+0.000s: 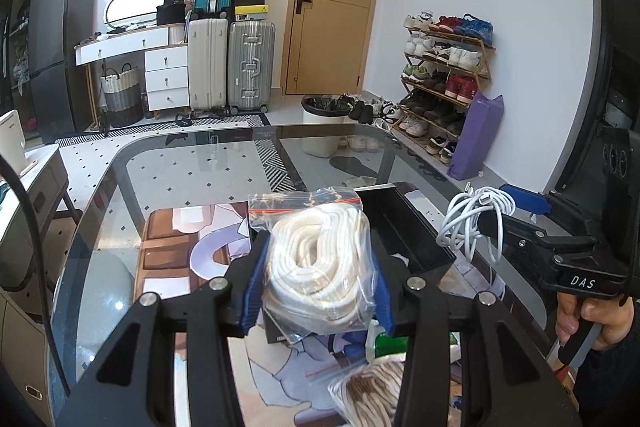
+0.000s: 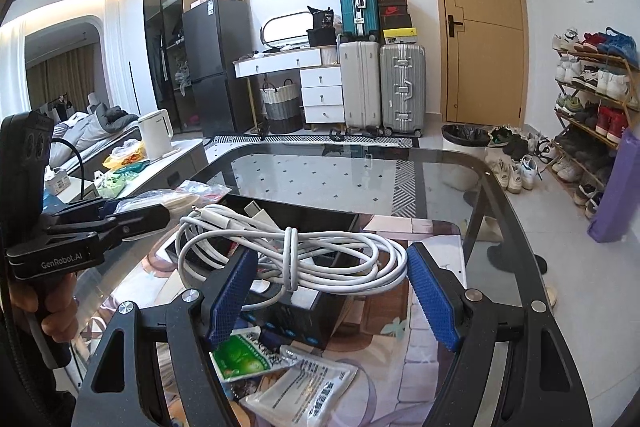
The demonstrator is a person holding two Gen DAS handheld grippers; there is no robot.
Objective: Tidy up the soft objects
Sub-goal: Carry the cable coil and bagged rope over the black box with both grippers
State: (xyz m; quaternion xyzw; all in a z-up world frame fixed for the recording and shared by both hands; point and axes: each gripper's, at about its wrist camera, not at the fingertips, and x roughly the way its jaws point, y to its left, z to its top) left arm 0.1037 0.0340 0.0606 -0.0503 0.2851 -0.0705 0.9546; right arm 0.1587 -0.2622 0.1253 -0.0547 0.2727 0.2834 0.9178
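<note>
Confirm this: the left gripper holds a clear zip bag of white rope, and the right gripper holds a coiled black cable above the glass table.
One thing is wrong: the cable in the right gripper is white, not black, as the right wrist view shows. The rest stands: the left gripper holds the clear zip bag of white rope above the glass table.

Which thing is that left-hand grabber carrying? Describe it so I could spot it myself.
Find the glass table, then the black box on it. Just before that box, the left gripper squeezes a clear bag of white rope; the neighbouring bag holds tan rope.
</note>
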